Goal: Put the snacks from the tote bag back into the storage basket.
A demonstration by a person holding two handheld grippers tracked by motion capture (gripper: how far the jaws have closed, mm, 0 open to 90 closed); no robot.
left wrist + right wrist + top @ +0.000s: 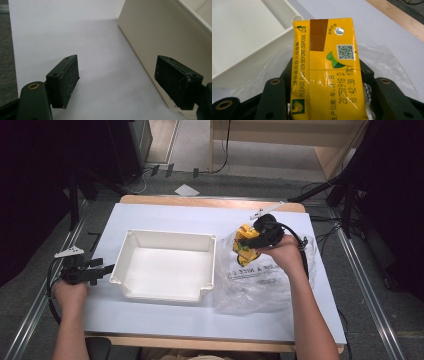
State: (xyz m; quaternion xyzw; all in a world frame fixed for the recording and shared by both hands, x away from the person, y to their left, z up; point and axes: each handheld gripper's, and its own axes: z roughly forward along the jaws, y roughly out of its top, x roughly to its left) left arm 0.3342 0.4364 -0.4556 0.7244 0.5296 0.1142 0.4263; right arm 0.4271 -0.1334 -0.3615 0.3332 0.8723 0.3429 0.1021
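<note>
Right tool (325, 100) clamps yellow carton (325, 70); left tool (125, 82) wide, empty, beside bin (160, 35).

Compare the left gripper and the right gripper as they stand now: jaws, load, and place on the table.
The left gripper has its black jaws wide apart with nothing between them; the right gripper is shut on a yellow drink carton. The left one sits low beside the outer wall of the white plastic bin; the right one is held over the clear plastic bag. Both are hand-held, with black jaws.
</note>
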